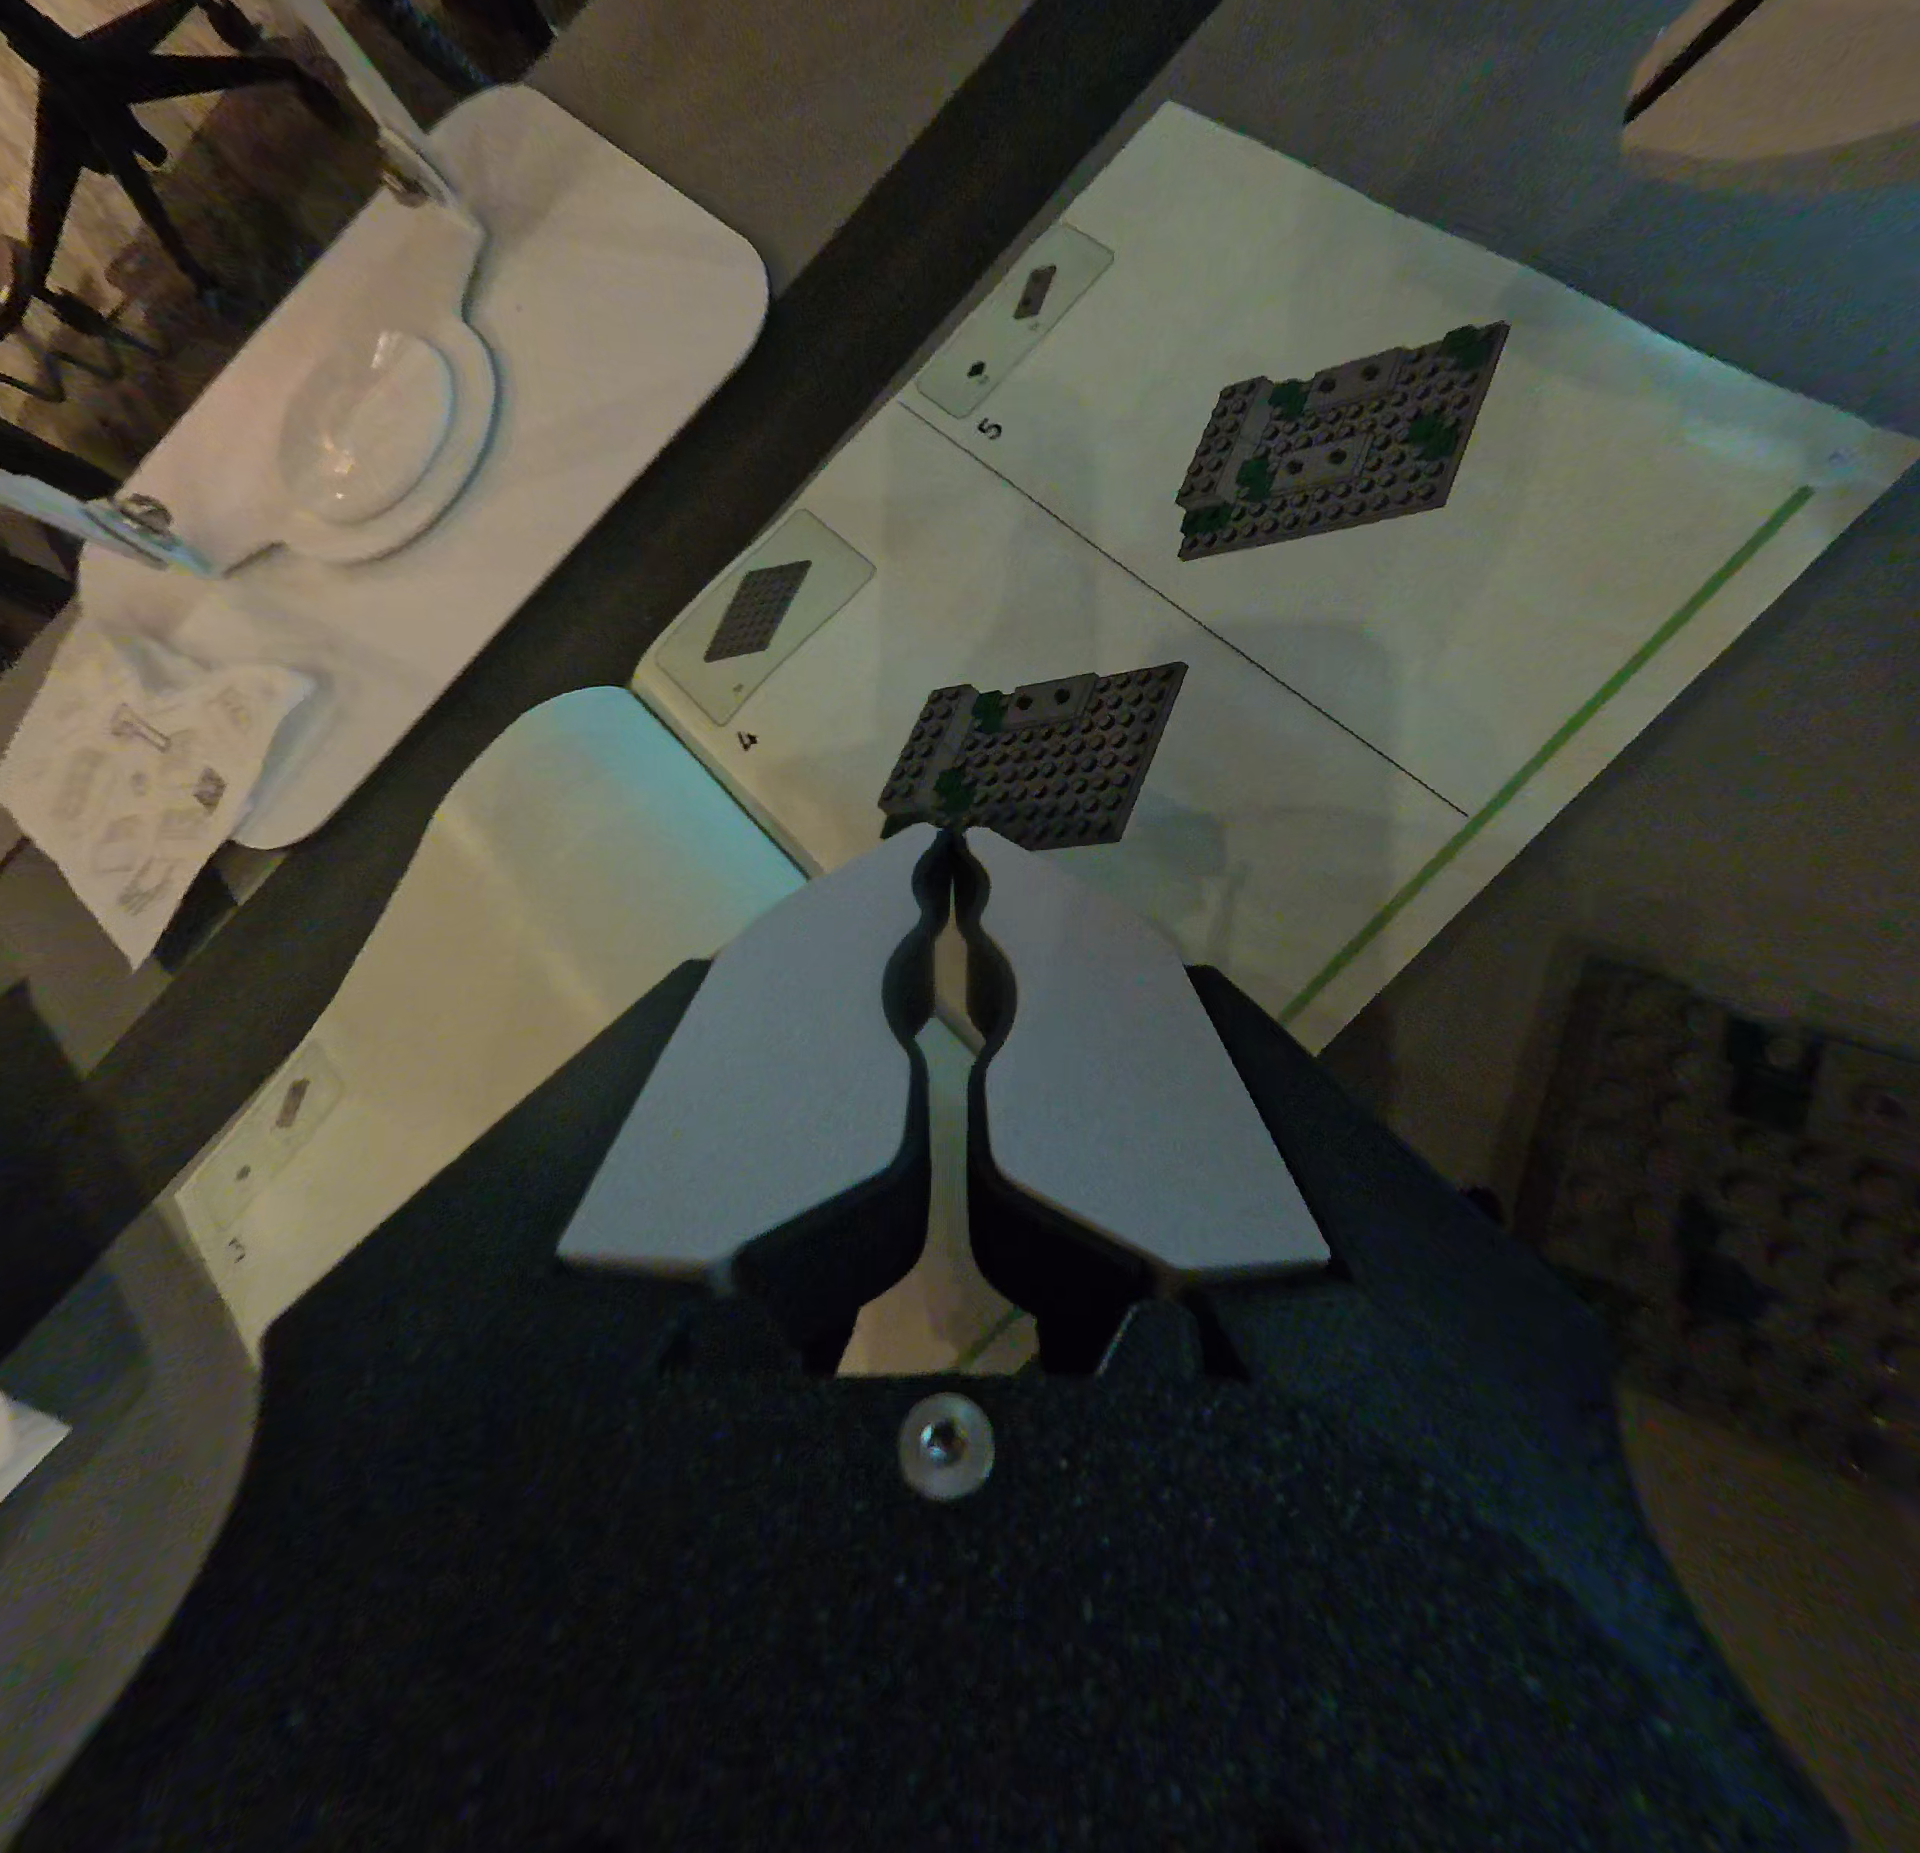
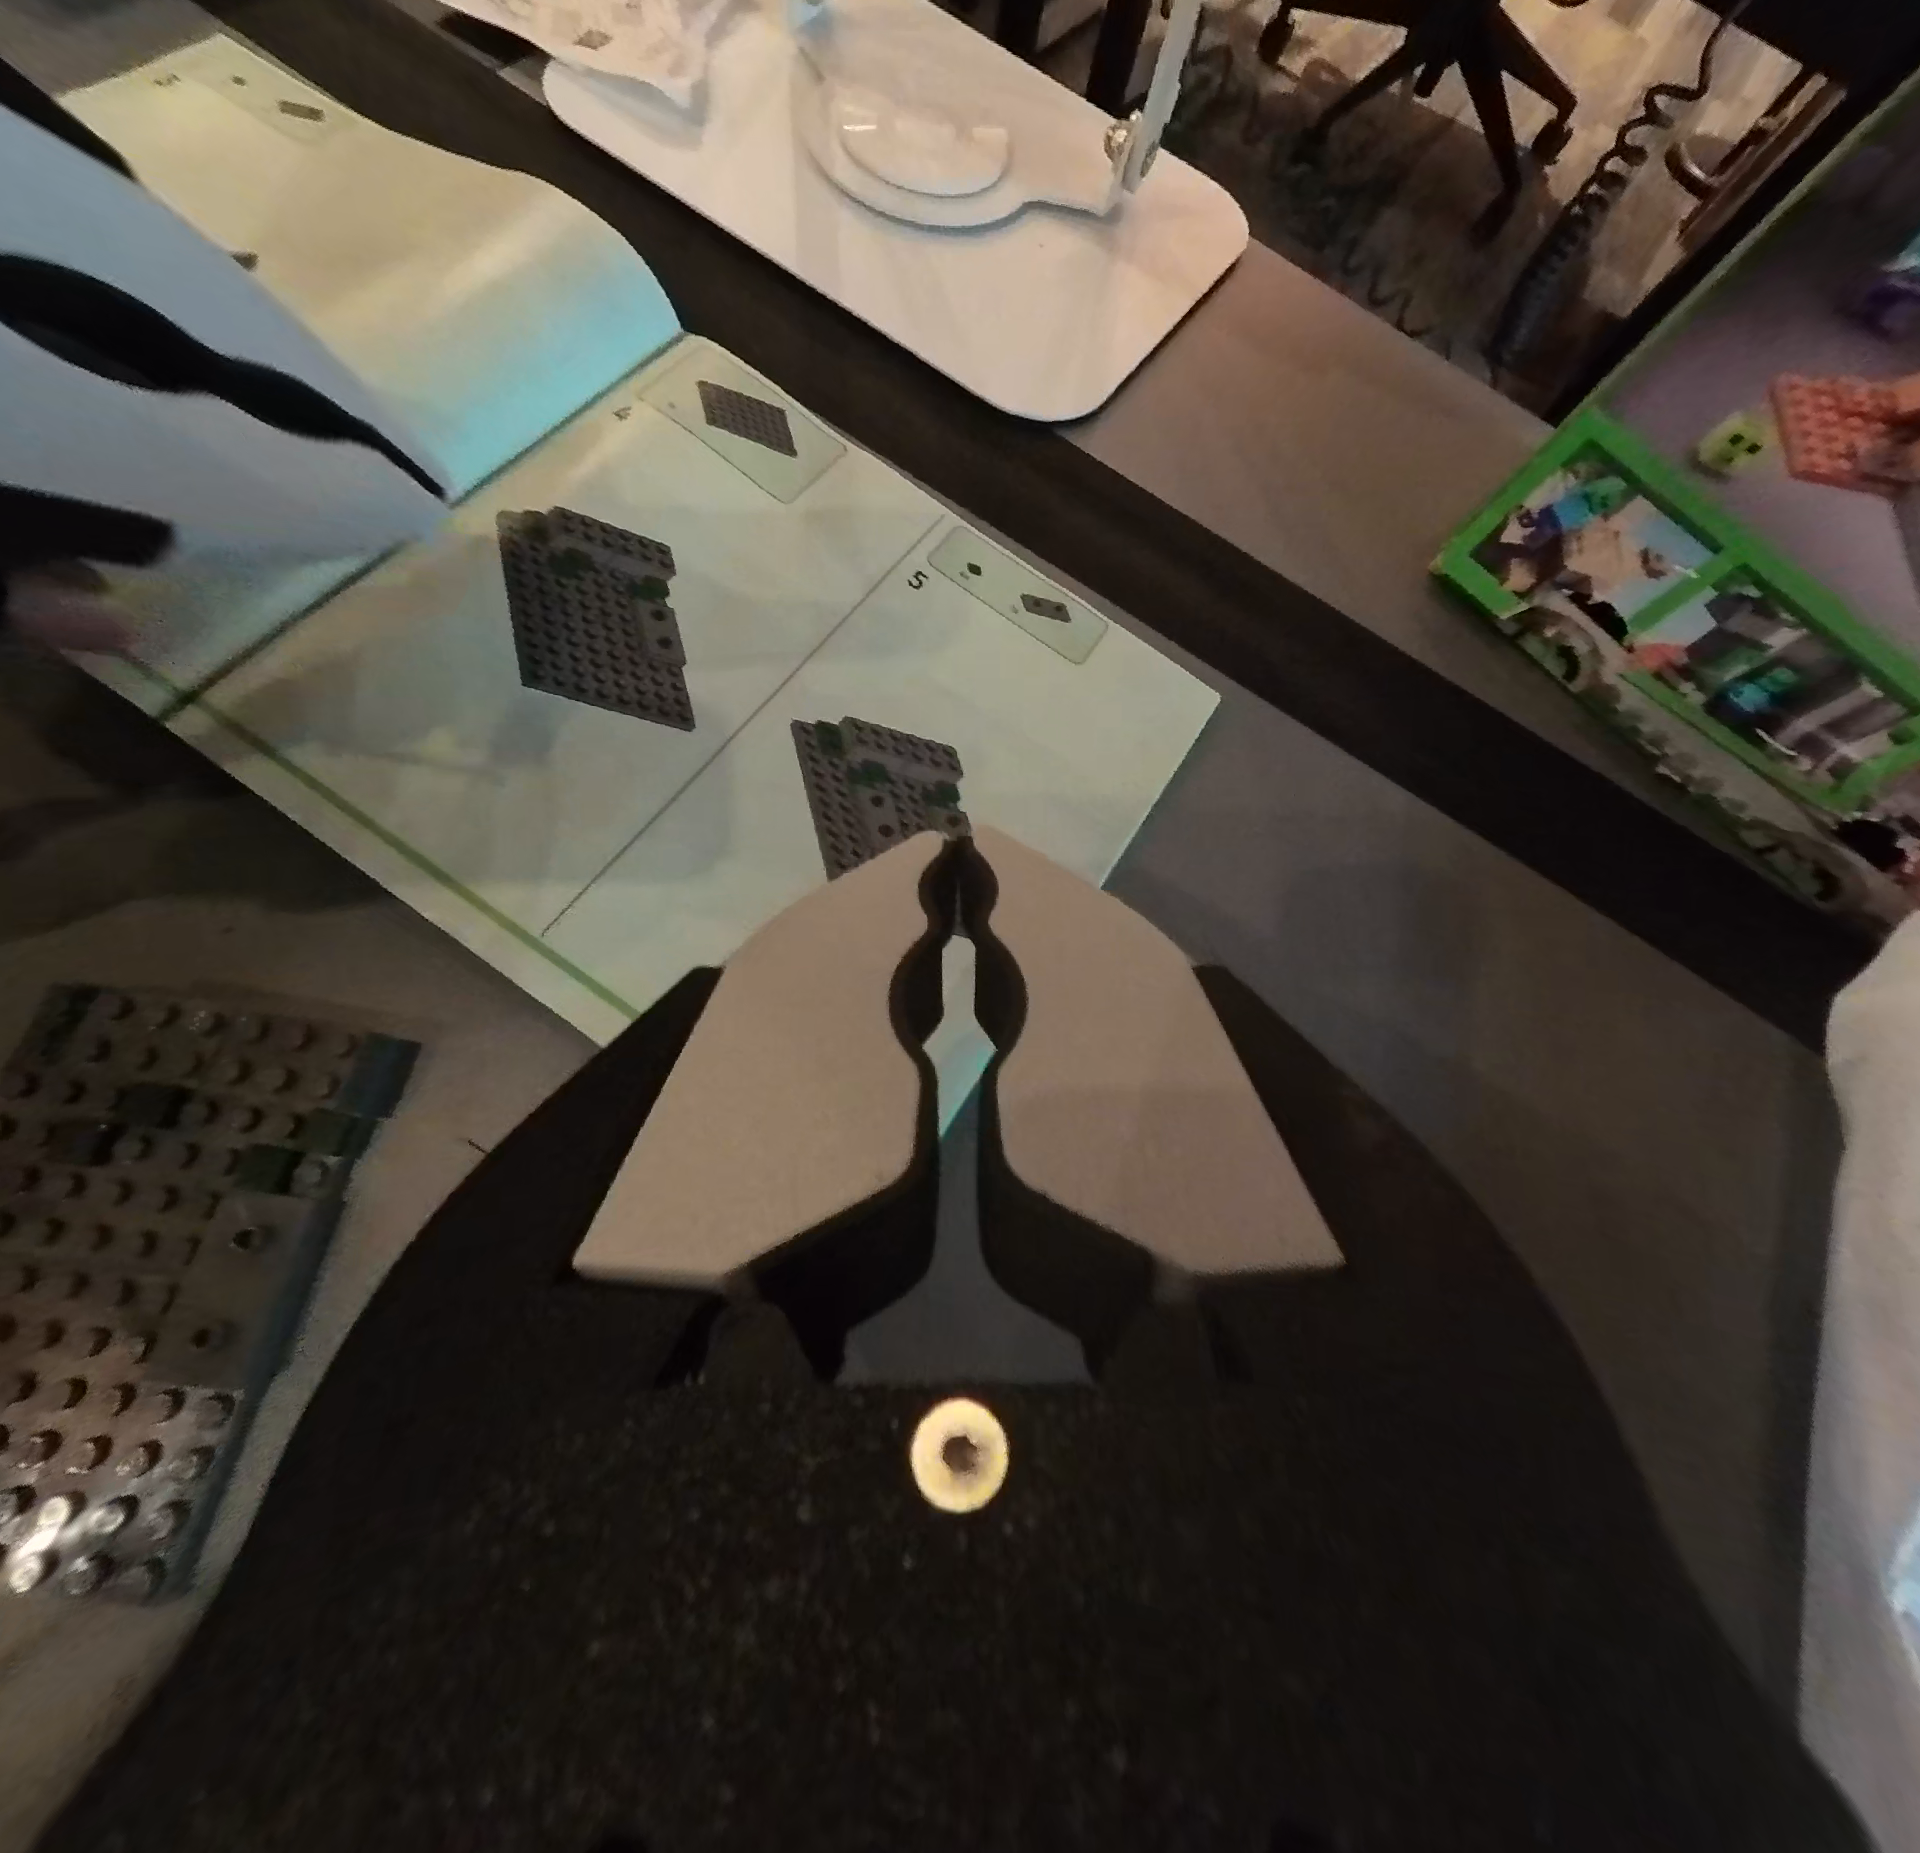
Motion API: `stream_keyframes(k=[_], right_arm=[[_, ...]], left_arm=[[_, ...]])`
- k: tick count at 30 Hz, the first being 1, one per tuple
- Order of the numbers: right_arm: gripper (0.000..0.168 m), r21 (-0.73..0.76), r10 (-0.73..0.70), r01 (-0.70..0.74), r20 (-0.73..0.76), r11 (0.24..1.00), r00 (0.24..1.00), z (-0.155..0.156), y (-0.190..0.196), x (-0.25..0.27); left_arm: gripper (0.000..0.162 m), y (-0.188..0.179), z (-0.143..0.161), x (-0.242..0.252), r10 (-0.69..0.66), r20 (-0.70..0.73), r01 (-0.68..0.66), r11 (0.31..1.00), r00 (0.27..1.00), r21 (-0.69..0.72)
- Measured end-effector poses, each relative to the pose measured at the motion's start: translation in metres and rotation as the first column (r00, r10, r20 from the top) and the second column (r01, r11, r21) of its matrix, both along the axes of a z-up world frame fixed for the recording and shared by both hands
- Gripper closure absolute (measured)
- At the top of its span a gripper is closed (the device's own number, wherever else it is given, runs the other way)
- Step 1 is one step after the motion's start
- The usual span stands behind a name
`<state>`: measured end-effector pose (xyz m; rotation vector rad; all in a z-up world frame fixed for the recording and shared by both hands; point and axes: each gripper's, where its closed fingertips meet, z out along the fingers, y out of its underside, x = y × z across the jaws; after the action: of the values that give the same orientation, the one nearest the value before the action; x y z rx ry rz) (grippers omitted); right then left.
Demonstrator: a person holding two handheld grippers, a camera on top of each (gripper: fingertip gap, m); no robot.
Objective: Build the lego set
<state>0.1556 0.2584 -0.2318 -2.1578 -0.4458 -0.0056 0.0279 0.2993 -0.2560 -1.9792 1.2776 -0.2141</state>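
An open instruction booklet (image 1: pixel 1299 276) lies on the dark table, also in the right wrist view (image 2: pixel 1018 723). A grey studded baseplate (image 1: pixel 1714 1211) with a few dark green and light grey pieces lies beside it, at lower left in the right wrist view (image 2: pixel 156 1284). My left gripper (image 1: pixel 943 843) is shut, with nothing seen between the tips, and hovers over the booklet's left page. It shows blurred at the left of the right wrist view (image 2: pixel 208 390). My right gripper (image 2: pixel 961 843) is shut over the booklet's lower right corner. I see no piece in it.
A white stand base (image 1: pixel 582 276) sits behind the booklet, also in the right wrist view (image 2: pixel 1091 276), with a crumpled printed sheet (image 1: pixel 135 775) on it. A green-framed set box (image 2: pixel 1683 640) lies at right. A white object (image 2: pixel 1870 1232) is at the right edge. One gripper's finger ends stand about 15 cm off the other's.
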Motion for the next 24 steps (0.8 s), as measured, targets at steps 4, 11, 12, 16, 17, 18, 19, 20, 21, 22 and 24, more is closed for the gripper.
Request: stream_keyframes(k=[4, 11, 12, 16, 17, 18, 19, 20, 21, 22, 24], right_arm=[[0.168, 0.002, -0.005, 0.005, 0.000, 1.000, 1.000, 0.000, 0.000, 0.003], [0.168, 0.012, -0.001, 0.001, 0.000, 1.000, 1.000, 0.004, 0.000, 0.002], [0.168, 0.015, -0.001, 0.001, 0.001, 1.000, 1.000, 0.004, -0.001, 0.002], [0.168, 0.023, 0.003, -0.003, 0.004, 1.000, 1.000, 0.007, -0.001, 0.001], [0.168, 0.023, 0.005, -0.005, 0.002, 1.000, 1.000, 0.007, -0.001, 0.000], [0.168, 0.022, 0.008, -0.008, 0.000, 1.000, 1.000, 0.007, -0.001, -0.001], [0.168, 0.021, 0.011, -0.011, -0.002, 1.000, 1.000, 0.006, -0.001, -0.001], [0.168, 0.020, 0.014, -0.014, -0.002, 1.000, 1.000, 0.006, -0.001, -0.002], [0.168, 0.021, 0.017, -0.017, -0.002, 1.000, 1.000, 0.006, -0.001, -0.003], [0.168, 0.022, 0.019, -0.019, -0.001, 1.000, 1.000, 0.007, -0.001, -0.003], [0.168, 0.027, 0.021, -0.021, -0.004, 0.999, 1.000, 0.008, -0.001, -0.004]], left_arm=[[0.162, 0.000, 0.011, -0.003, 0.006, 0.030, -0.006, 1.000, 1.000, 0.012], [0.162, 0.000, 0.028, -0.010, 0.017, 0.051, -0.019, 0.999, 0.999, 0.045], [0.162, 0.000, 0.030, -0.011, 0.018, 0.054, -0.020, 0.999, 0.998, 0.047], [0.162, -0.001, 0.039, -0.014, 0.017, 0.064, -0.021, 0.998, 0.998, 0.063], [0.162, -0.001, 0.042, -0.015, 0.017, 0.063, -0.021, 0.997, 0.998, 0.069], [0.162, -0.002, 0.045, -0.016, 0.014, 0.063, -0.018, 0.997, 0.998, 0.074], [0.162, -0.004, 0.049, -0.017, 0.009, 0.066, -0.015, 0.997, 0.998, 0.079], [0.162, -0.005, 0.054, -0.018, 0.007, 0.074, -0.013, 0.996, 0.997, 0.085], [0.162, -0.007, 0.061, -0.018, 0.005, 0.086, -0.013, 0.996, 0.996, 0.093], [0.162, -0.009, 0.069, -0.019, 0.002, 0.099, -0.012, 0.995, 0.995, 0.102], [0.162, -0.012, 0.087, -0.022, -0.003, 0.125, -0.013, 0.992, 0.992, 0.128]])
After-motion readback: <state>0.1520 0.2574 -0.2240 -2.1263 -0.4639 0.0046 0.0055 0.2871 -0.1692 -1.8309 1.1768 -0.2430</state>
